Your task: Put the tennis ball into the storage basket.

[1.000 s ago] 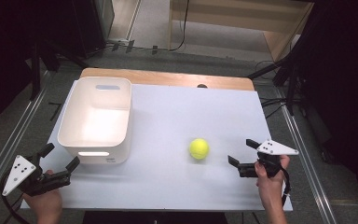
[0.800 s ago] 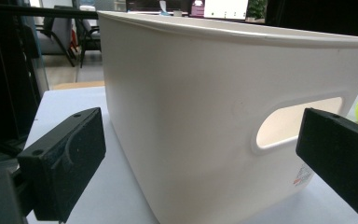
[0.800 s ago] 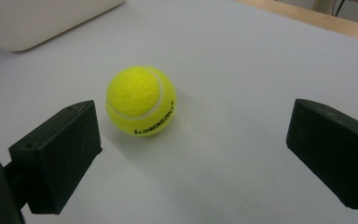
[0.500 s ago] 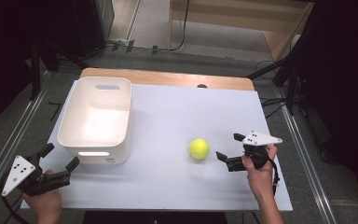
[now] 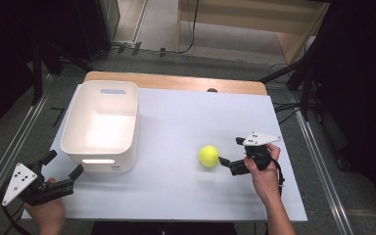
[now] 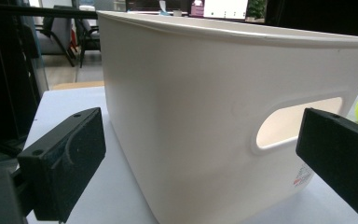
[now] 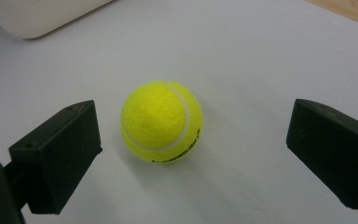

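Your right gripper [image 5: 225,160] sits spread wide just beside the tennis ball [image 5: 208,156], lined up to straddle it, which lies right of the white bin [image 5: 101,125], while your left gripper [image 5: 61,165] waits released near the bin's front corner.

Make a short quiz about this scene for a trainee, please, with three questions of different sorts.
1. True or false: the right gripper is shut on the ball.
2. Which gripper is nearest the bin? A) left B) right
3. Fill in: the ball lies on the ____, not in the bin.

Key:
1. False. In the right gripper view the jaws stand wide open on either side of the ball, apart from it.
2. A. The left gripper is open at the bin's near corner.
3. table
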Tool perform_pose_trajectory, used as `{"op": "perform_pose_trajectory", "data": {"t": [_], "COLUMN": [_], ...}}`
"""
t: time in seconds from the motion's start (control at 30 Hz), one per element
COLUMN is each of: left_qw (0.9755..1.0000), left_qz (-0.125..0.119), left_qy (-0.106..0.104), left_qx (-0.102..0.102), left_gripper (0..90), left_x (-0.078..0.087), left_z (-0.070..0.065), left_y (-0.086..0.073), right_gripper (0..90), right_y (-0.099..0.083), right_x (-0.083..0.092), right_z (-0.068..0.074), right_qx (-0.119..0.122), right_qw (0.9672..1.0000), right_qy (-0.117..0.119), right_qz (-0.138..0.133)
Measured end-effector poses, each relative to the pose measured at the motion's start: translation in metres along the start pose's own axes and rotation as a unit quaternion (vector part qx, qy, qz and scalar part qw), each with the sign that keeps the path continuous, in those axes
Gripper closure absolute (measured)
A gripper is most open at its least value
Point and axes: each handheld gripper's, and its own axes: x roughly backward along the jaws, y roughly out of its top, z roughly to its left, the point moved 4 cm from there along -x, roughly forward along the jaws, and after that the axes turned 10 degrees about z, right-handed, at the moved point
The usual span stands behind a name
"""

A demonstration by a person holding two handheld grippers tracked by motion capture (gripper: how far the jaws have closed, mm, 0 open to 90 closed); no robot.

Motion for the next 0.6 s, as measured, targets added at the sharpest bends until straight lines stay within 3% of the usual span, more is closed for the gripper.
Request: {"op": "perform_pose_trajectory", "data": {"t": [0.6], "left_qw": [1.0000], "left_qz": [-0.002], "left_qy": [-0.001], "left_qx": [0.002], "left_gripper": [1.4], "left_x": [0.000], "left_z": [0.000], "left_y": [0.000], "right_gripper": [1.7], "right_y": [0.021], "right_x": [-0.026], "right_z": [0.012], "right_qx": [0.029], "right_qw": [0.9981], "right_qy": [0.019], "right_qz": [0.050]}}
